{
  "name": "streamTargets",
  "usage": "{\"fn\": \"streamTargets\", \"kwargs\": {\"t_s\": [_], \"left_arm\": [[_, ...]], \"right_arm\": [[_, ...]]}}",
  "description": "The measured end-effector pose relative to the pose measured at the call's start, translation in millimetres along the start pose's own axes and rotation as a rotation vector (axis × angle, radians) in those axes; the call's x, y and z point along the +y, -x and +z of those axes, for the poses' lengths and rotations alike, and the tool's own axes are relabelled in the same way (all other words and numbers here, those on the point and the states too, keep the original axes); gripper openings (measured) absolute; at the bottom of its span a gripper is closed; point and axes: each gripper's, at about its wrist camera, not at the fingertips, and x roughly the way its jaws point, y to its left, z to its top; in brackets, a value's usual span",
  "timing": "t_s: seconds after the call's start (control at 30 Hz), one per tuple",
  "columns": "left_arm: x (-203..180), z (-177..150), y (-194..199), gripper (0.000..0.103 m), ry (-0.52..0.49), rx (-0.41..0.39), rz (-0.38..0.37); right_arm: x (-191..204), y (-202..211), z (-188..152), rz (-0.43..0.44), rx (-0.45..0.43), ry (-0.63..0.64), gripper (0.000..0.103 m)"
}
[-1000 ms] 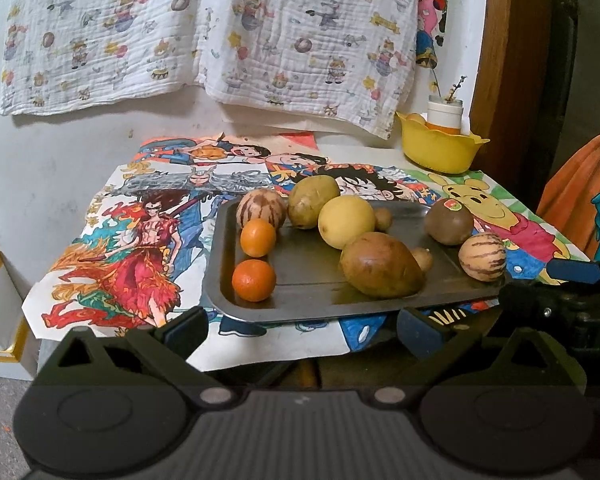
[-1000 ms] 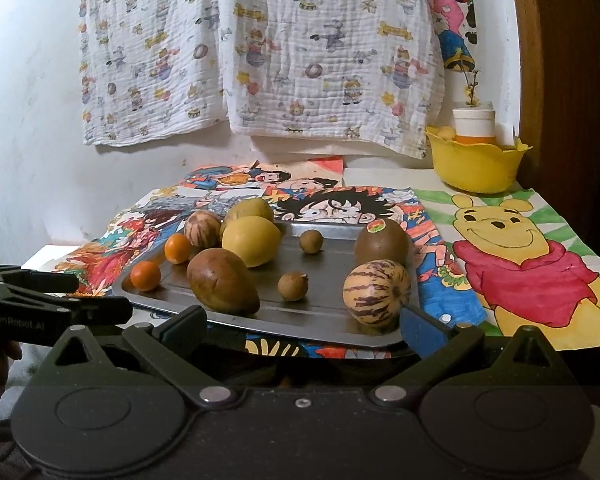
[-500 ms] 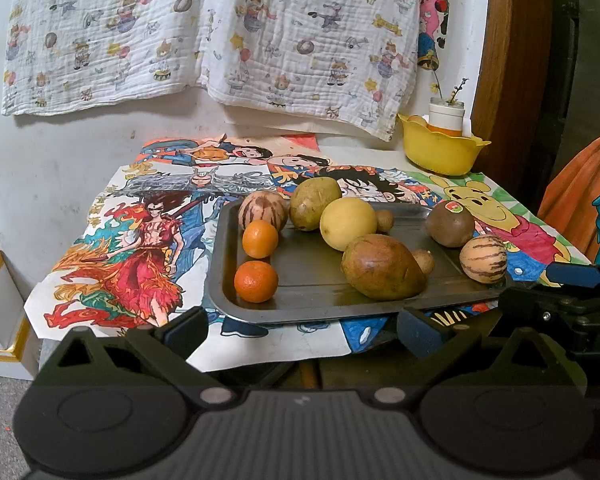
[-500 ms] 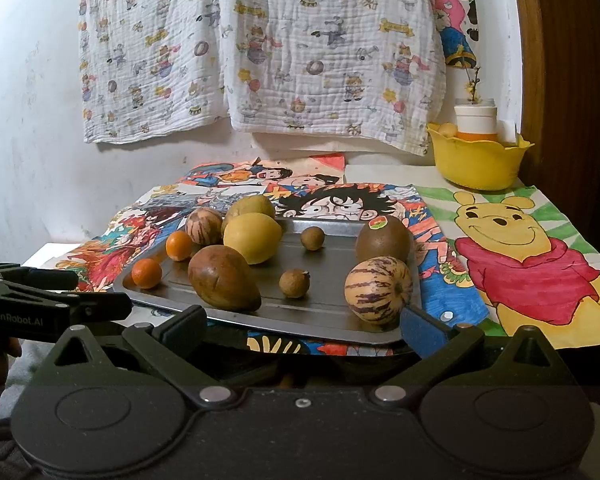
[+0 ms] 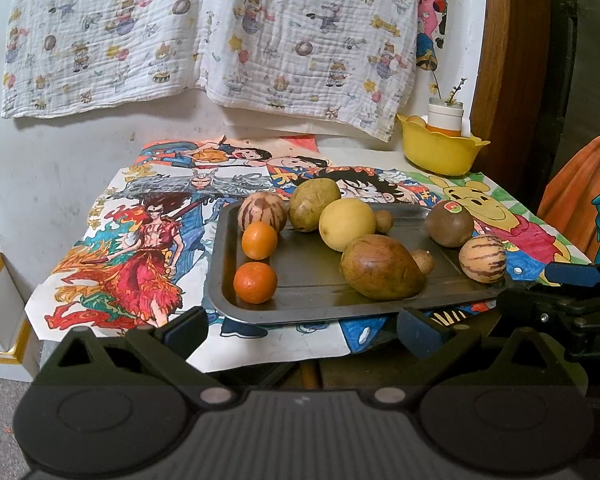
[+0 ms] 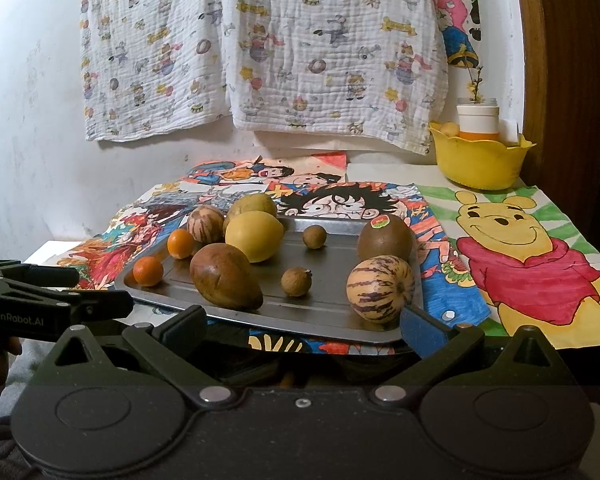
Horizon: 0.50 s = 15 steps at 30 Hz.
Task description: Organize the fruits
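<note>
A grey metal tray (image 5: 320, 284) (image 6: 332, 304) holds several fruits: two small oranges (image 5: 255, 282) (image 6: 148, 270), two striped melons (image 5: 483, 258) (image 6: 381, 289), a brown oval fruit (image 5: 381, 267) (image 6: 225, 276), a yellow fruit (image 5: 347, 224) (image 6: 254, 236), a stickered brown fruit (image 5: 449, 223) (image 6: 385, 237) and small brown nuts (image 6: 296, 281). My left gripper (image 5: 302, 330) is open and empty before the tray's near edge. My right gripper (image 6: 302, 328) is open and empty, its right fingertip (image 6: 420, 330) just below the near striped melon.
The tray lies on cartoon drawings (image 5: 132, 264) (image 6: 528, 256) covering a small table. A yellow bowl (image 5: 440, 150) (image 6: 480, 158) with a white jar stands at the back right. A printed cloth (image 5: 204, 32) hangs on the wall. A wooden frame (image 5: 512, 72) rises at right.
Both grippers have crept slightly closer to the tray. Nothing on the tray has moved.
</note>
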Motion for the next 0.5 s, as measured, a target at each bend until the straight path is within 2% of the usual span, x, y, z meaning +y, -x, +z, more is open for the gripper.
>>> {"fn": "streamTargets", "kwargs": {"t_s": [0.5], "left_arm": [[-1.3,-0.3,0.5,0.103,-0.001,0.0,0.001]], "right_arm": [[1.6,-0.4,-0.2,-0.002,0.002,0.0,0.102]]}}
